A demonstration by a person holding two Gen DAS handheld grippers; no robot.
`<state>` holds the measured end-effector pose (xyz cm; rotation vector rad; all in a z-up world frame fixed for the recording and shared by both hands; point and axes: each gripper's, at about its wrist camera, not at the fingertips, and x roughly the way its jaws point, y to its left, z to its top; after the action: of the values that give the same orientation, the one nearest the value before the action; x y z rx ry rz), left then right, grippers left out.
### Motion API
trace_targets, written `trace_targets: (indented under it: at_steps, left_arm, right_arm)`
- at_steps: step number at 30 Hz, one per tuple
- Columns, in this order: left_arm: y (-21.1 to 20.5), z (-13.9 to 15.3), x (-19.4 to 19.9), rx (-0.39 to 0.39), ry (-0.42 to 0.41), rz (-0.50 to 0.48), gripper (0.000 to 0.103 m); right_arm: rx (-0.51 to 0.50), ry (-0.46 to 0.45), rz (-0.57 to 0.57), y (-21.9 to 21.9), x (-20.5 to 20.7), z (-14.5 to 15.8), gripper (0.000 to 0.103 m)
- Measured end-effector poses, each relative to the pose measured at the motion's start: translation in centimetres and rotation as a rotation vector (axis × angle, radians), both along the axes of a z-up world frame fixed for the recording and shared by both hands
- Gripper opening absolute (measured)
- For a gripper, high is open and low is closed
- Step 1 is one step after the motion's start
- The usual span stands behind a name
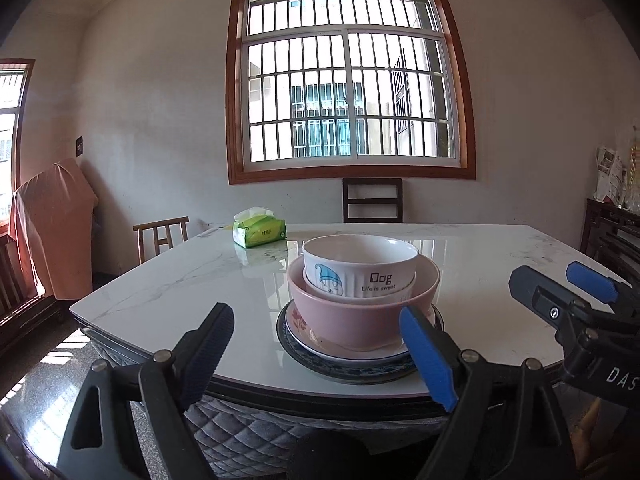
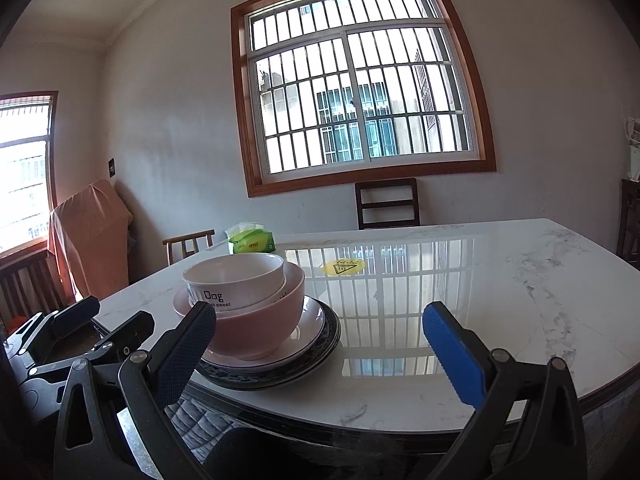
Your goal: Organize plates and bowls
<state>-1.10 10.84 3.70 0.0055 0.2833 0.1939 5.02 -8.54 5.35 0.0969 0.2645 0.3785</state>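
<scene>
A stack stands near the front edge of the white marble table. A white "Dog" bowl sits in a pink bowl, on a white plate, on a dark blue-patterned plate. The same stack shows in the right wrist view: white bowl, pink bowl, plates. My left gripper is open and empty just before the stack. My right gripper is open and empty, to the right of the stack; it also shows in the left wrist view.
A green tissue pack lies at the table's far left. A yellow sticker is on the tabletop. Wooden chairs stand behind the table, one at the left. A cloth-covered object stands by the left wall.
</scene>
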Motion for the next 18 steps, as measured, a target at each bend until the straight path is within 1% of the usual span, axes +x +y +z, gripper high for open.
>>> trace_targets:
  at_steps: [3, 6, 10, 18]
  left_arm:
    - [-0.18, -0.09, 0.0, 0.014, 0.006, 0.013, 0.092]
    - [-0.48, -0.25, 0.0, 0.029, 0.019, 0.024, 0.092]
    - [-0.25, -0.03, -0.36, 0.005, 0.001, -0.008, 0.092]
    - [-0.26, -0.06, -0.15, 0.0, 0.02, 0.003, 0.092]
  right_arm:
    - [-0.002, -0.004, 0.001, 0.02, -0.2, -0.04, 0.103]
    - [0.0, -0.003, 0.002, -0.03, -0.29, -0.02, 0.103]
    - [0.008, 0.001, 0.0, -0.32, -0.45, 0.08, 0.103]
    - [0.009, 0.023, -0.005, -0.69, -0.4, -0.09, 0.103]
